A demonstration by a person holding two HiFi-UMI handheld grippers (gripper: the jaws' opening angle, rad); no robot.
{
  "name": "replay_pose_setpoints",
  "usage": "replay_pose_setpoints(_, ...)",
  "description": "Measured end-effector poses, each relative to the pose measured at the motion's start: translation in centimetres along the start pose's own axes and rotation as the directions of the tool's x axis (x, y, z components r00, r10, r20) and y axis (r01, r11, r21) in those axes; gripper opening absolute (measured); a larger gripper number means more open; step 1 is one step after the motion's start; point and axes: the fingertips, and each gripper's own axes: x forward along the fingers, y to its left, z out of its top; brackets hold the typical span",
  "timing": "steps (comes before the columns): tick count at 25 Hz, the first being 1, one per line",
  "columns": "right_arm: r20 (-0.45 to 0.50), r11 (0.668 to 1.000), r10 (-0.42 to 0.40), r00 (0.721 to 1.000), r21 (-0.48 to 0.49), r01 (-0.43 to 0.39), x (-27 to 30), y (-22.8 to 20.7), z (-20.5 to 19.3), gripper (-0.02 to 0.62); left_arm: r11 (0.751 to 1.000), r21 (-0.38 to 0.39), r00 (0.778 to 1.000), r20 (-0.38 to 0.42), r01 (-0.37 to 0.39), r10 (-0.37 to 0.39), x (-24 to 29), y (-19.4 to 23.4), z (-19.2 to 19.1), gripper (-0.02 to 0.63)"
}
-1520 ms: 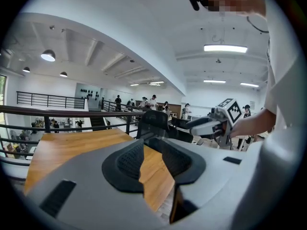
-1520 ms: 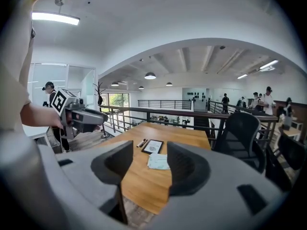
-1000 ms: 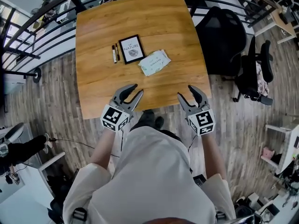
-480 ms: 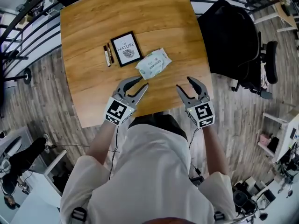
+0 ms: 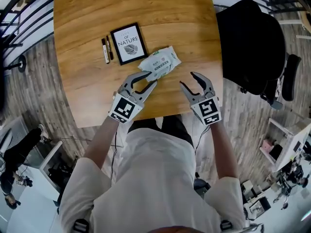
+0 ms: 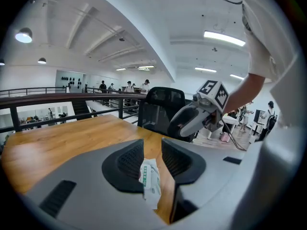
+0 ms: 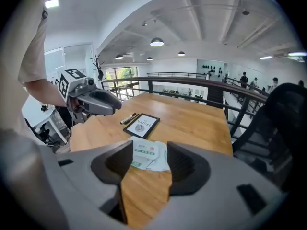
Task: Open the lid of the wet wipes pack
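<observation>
You hold two grey claws over a square wooden tabletop [image 5: 146,8]. A soft white-and-green plastic wet wipes pack [image 5: 160,63] lies flat and slanted near its middle, just beyond both claws.

Your left claw [image 5: 151,78] is spread open with its tips at the pack's near left end. In the left gripper view the pack shows in the gap between the jaws, but the pads do not seem to press on it. Your right claw [image 5: 186,78] is also open and empty, near the pack's right side, with the pack lying ahead of its jaws.

The pack is likely light and squashy, with slick film that may slide or crumple. Pinning one end with one claw and lifting the lid's free edge with the other looks sensible. Which edge of the lid lifts is too small to tell.

A black-framed print [image 5: 128,43] lies just beside the pack's far left corner, perhaps touching. Two dark pens [image 5: 107,50] lie left of it. A black office chair [image 5: 250,47] stands off the tabletop's right edge. Nothing blocks your reach.
</observation>
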Motion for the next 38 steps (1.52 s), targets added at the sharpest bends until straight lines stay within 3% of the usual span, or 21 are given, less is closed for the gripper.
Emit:
replay_pose_setpoints(9, -0.105, 0.981, 0.162, 0.981, -0.095, -0.172, 7.3, -2.9, -4.2, 0.207, 0.996, 0.076, 0.994, -0.094, -0.049, 0.056, 6.4, 1.9, -5.1, 0.112)
replay_pose_setpoints(19, -0.198, 0.932, 0.289, 0.936, -0.163, -0.323, 13.9, -4.0, -8.8, 0.206, 0.991, 0.128, 0.980, -0.194, -0.030, 0.055, 11.6, 2.4, -11.2, 0.130)
replay_pose_setpoints(32, -0.212, 0.898, 0.356, 0.910, -0.190, -0.396, 16.6, -3.6, -10.7, 0.206, 0.966, 0.259, 0.958, -0.277, 0.001, 0.074, 14.5, 1.6, -14.6, 0.155)
replay_pose_setpoints(38, -0.195, 0.896, 0.371, 0.908, -0.182, -0.405, 16.9, -3.3, -11.1, 0.206, 0.933, 0.361, 0.937, -0.323, -0.008, 0.133, 15.0, 1.6, -15.6, 0.160)
